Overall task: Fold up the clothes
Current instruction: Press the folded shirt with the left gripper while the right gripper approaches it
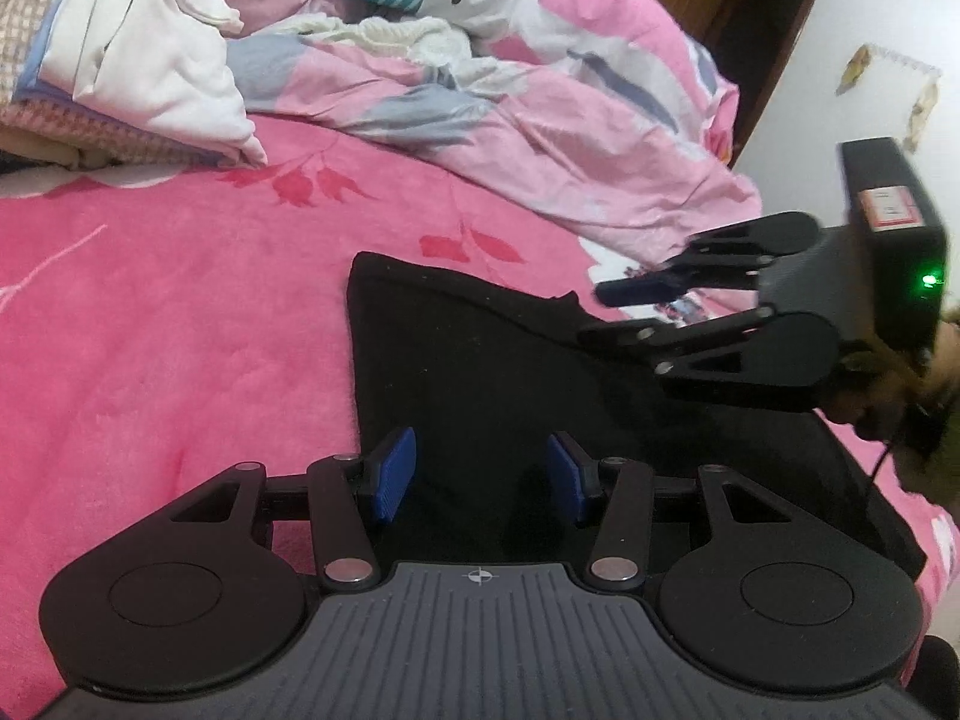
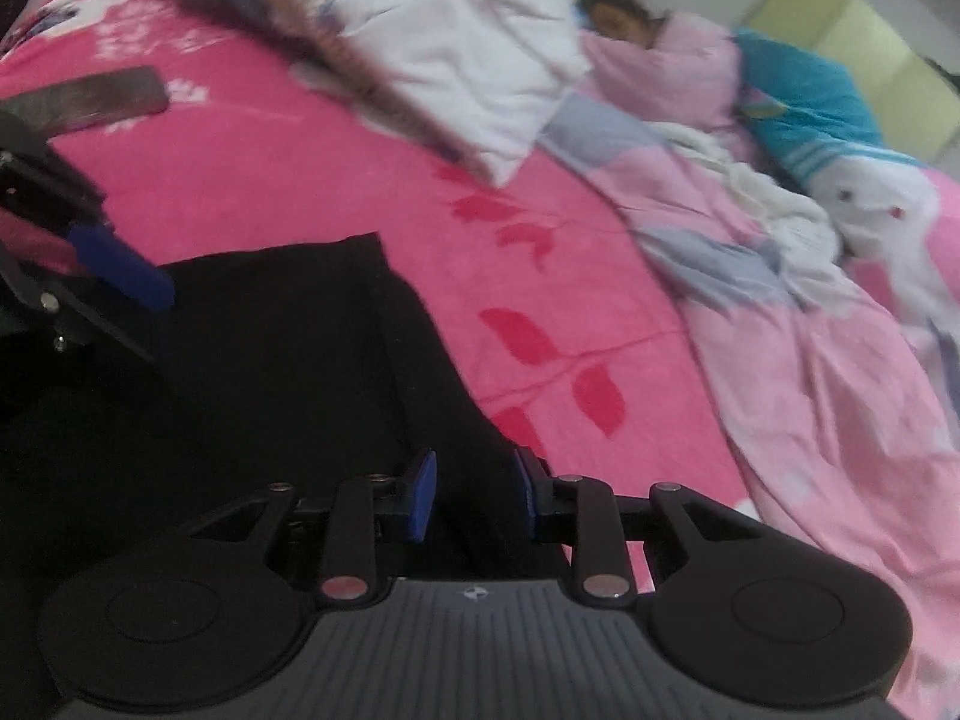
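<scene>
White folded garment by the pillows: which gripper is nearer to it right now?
Left, by a little. The white folded garment lies beyond both. The left gripper and right gripper hang over the black garment.

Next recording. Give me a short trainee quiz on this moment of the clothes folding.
1. True or false: the black garment lies spread on the pink blanket.
2. How does the left tool stand? A: shut on a white shirt. B: jaws apart, gripping nothing. C: shut on a phone.
3. Fill in: the top garment of the pile at the far side of the bed is ___ in colour.

Key: 1 true; 2 B; 3 white.
</scene>
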A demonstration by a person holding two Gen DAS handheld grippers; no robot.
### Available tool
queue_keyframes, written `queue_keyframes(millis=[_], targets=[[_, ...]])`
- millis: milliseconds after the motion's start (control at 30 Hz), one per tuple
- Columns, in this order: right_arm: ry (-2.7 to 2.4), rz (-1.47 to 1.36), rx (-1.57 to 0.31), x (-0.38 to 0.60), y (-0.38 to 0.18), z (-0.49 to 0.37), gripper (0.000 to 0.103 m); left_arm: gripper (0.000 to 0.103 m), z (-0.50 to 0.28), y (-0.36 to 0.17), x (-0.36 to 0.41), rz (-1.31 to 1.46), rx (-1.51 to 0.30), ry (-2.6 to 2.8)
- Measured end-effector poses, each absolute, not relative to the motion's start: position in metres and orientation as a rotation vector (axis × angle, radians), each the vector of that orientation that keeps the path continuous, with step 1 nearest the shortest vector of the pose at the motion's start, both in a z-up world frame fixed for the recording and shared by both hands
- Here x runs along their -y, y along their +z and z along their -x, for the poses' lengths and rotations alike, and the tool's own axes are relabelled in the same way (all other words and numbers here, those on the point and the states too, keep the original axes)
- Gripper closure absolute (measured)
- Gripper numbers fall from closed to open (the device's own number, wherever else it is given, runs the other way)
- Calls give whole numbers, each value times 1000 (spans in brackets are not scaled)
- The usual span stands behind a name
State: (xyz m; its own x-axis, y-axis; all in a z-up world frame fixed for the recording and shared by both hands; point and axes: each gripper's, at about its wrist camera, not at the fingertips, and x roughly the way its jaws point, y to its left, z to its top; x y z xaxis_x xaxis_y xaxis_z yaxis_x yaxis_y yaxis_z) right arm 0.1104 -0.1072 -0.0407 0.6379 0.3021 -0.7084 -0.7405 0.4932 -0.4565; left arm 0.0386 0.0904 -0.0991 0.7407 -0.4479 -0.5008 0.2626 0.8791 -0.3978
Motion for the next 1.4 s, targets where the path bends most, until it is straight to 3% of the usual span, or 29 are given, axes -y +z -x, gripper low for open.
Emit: queue_keyframes(millis=[133, 267, 400, 933, 1033, 1100, 1400], targets=[[704, 863, -643, 102, -52, -121, 75, 52, -39, -102, -96, 360, -613, -418], [723, 825, -681, 103, -54, -126, 98, 52, -40, -106, -103, 414, -605, -435], [696, 810, -643, 102, -48, -121, 103, 52, -38, -105, -104, 420, -593, -429], [597, 822, -601, 98, -61, -138, 102, 52, -34, -105, -105, 411, -565, -400], [624, 771, -587, 106, -40, -140, 98, 52, -32, -104, -105, 411, -555, -395], [663, 704, -602, 110, -29, -148, 87, 51, -31, -103, -106, 414, -546, -394], [888, 494, -772, 93, -38, -193, 85, 49, -32, -103, -114, 457, -531, -382]])
